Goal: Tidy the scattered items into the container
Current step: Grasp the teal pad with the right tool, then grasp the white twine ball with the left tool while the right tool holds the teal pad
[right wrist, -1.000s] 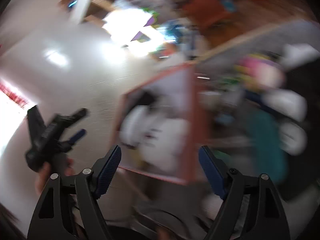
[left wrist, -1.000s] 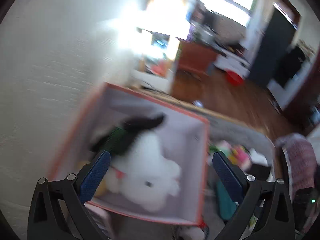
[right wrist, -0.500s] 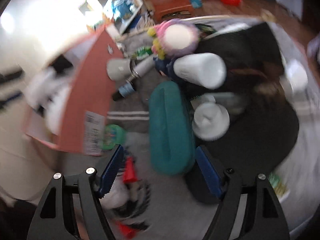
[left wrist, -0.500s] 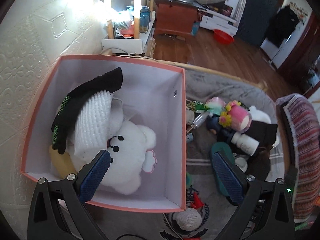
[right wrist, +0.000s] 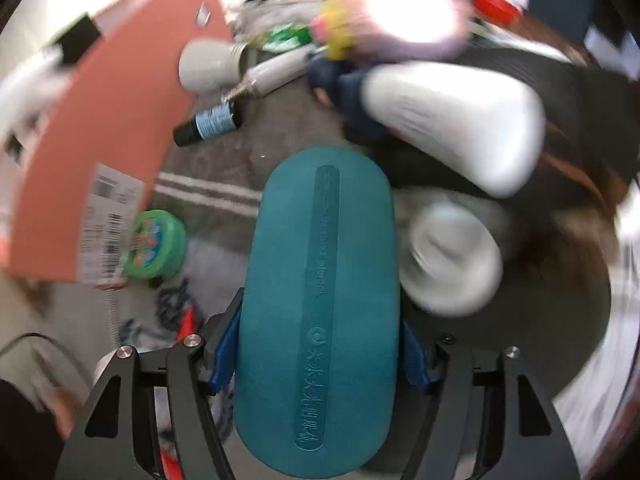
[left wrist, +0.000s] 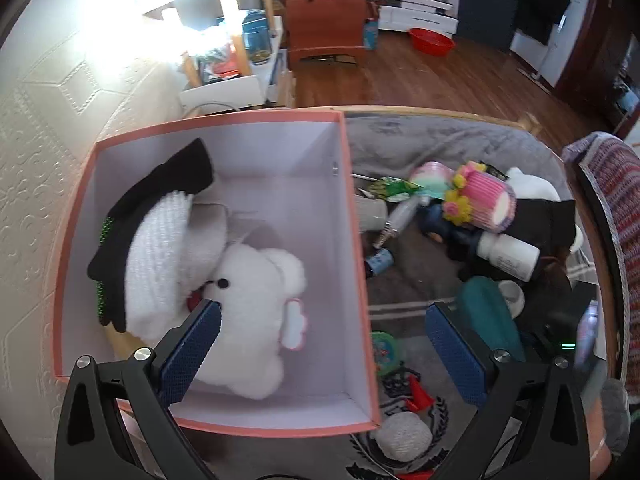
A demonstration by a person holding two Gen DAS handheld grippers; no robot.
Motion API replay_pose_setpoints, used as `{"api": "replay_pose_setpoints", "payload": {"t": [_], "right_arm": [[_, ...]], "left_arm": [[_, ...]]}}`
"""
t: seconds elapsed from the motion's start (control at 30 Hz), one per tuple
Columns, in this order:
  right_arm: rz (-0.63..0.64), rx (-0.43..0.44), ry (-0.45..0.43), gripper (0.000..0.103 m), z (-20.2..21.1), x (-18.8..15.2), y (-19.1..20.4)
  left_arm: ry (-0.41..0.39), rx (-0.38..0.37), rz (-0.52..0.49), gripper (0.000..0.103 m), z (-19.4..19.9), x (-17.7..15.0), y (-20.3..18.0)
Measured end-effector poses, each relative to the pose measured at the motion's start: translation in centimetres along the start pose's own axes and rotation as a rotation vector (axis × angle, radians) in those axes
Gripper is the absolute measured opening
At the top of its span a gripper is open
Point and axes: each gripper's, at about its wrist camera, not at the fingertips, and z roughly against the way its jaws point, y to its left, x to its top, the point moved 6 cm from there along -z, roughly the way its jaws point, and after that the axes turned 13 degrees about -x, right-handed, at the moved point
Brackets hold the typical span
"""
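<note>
My left gripper (left wrist: 320, 344) hangs over the near right part of the box (left wrist: 356, 240), one finger above its inside, the other out over the blanket (left wrist: 420, 148). In the box, the plush toy (left wrist: 256, 312) lies toward the near side, with the knitted hat (left wrist: 156, 256) to its left and the glove (left wrist: 144, 216) draped on that hat. To the right of the box, on the blanket, lies the scatter: the small vial (right wrist: 208, 126) just beside the box wall, the pill bottle (right wrist: 456, 120) farther right. My right gripper (right wrist: 320, 354) straddles the glasses case (right wrist: 320, 300), which lies lengthwise between the fingers. The round tin (right wrist: 154, 244) sits to its left, by the box corner, and the cap (right wrist: 452, 256) to its right.
</note>
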Motion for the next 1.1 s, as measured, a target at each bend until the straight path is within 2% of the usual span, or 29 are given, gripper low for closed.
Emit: {"api": "replay_pose_setpoints", "payload": {"t": [0.13,0.23,0.33,0.37,0.4,0.43,0.47,0.53,0.6,0.7,0.73,0.77,0.8,0.83,0.87,0.93,1.0,1.03,1.1], "right_arm": [[-0.182,0.192,-0.042,0.066,5.6,-3.1,-3.5],[-0.324,0.324,-0.086,0.066,10.3,-6.0,-7.3],[-0.435,0.406,-0.152,0.066,13.9,-8.2,-11.1],[-0.471,0.43,-0.176,0.066,15.0,-8.7,-12.2],[-0.501,0.445,-0.202,0.066,15.7,-9.6,-13.3],[-0.524,0.451,-0.227,0.066,16.2,-10.4,-14.3],[-0.549,0.456,-0.246,0.066,16.3,-11.3,-15.1],[-0.626,0.485,-0.256,0.066,15.2,-13.1,-16.8],[-0.726,0.5,-0.204,0.066,13.2,-14.3,-18.2],[-0.752,0.52,-0.217,0.066,12.9,-13.6,-19.5],[-0.739,0.519,-0.227,0.066,13.0,-13.3,-19.4],[-0.722,0.509,-0.231,0.066,12.8,-12.9,-18.9],[-0.711,0.505,-0.225,0.066,12.8,-12.8,-18.6],[-0.706,0.508,-0.214,0.066,12.5,-12.8,-18.1],[-0.702,0.517,-0.198,0.066,12.2,-12.9,-17.8],[-0.693,0.52,-0.189,0.066,11.6,-13.0,-17.0],[-0.691,0.521,-0.191,0.066,11.3,-13.0,-17.1],[-0.695,0.524,-0.191,0.066,11.3,-13.0,-17.1],[-0.703,0.522,-0.186,0.066,11.0,-13.1,-17.2]], "left_arm": [[0.016,-0.016,-0.045,0.103,-0.3,-0.6,-1.5],[0.083,-0.077,-0.094,0.103,-2.0,-1.7,-3.2],[0.283,-0.164,-0.258,0.103,-5.5,-5.3,-7.2],[0.339,-0.116,-0.384,0.103,-6.6,-7.3,-8.9],[0.347,-0.039,-0.485,0.103,-7.1,-8.3,-9.7],[0.389,0.015,-0.569,0.103,-7.7,-9.8,-10.5],[0.5,-0.045,-0.551,0.102,-8.5,-12.2,-11.2],[0.6,-0.137,-0.485,0.101,-9.4,-14.6,-11.8],[0.632,-0.043,-0.577,0.101,-10.7,-16.3,-12.1],[0.7,0.104,-0.634,0.101,-13.4,-17.8,-10.6],[0.717,0.14,-0.626,0.1,-14.2,-18.0,-9.9],[0.729,0.177,-0.604,0.088,-14.8,-17.9,-9.0],[0.734,0.18,-0.579,0.082,-15.1,-17.8,-8.6],[0.74,0.148,-0.53,0.062,-15.2,-17.7,-8.5],[0.739,0.11,-0.486,0.059,-15.1,-17.4,-8.6],[0.739,0.101,-0.491,0.059,-14.8,-17.3,-9.2],[0.739,0.021,-0.485,0.059,-14.0,-17.4,-10.7],[0.706,-0.023,-0.475,0.059,-13.2,-16.7,-11.6],[0.603,-0.063,-0.437,0.059,-11.0,-14.2,-12.4]]}}
